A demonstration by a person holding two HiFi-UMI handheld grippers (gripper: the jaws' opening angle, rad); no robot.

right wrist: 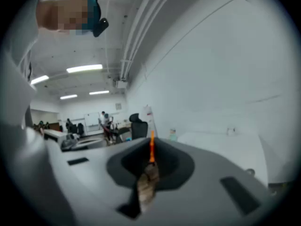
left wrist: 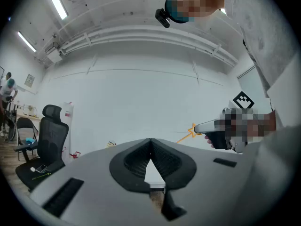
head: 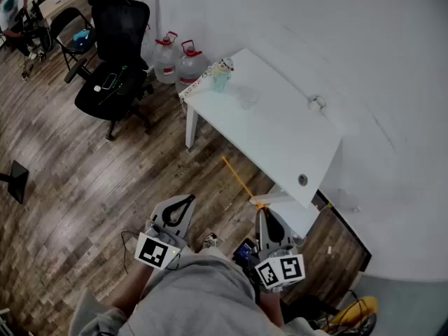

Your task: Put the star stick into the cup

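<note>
I have the thin orange star stick [head: 238, 177] squeezed in my right hand-held gripper [head: 263, 212], my left hand-held gripper [head: 176, 210] closed on nothing, but the pale blue cup [head: 221, 80] on the white tabletop [head: 280, 131] is far off.

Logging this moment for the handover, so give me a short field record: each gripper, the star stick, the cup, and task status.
left gripper: jaws together, nothing between them
right gripper: shut on the star stick, star end by the jaws
cup: at the far corner of the white table
task status: stick not yet in the cup, well apart from it
surroundings: office chair, water jugs on the floor
</note>
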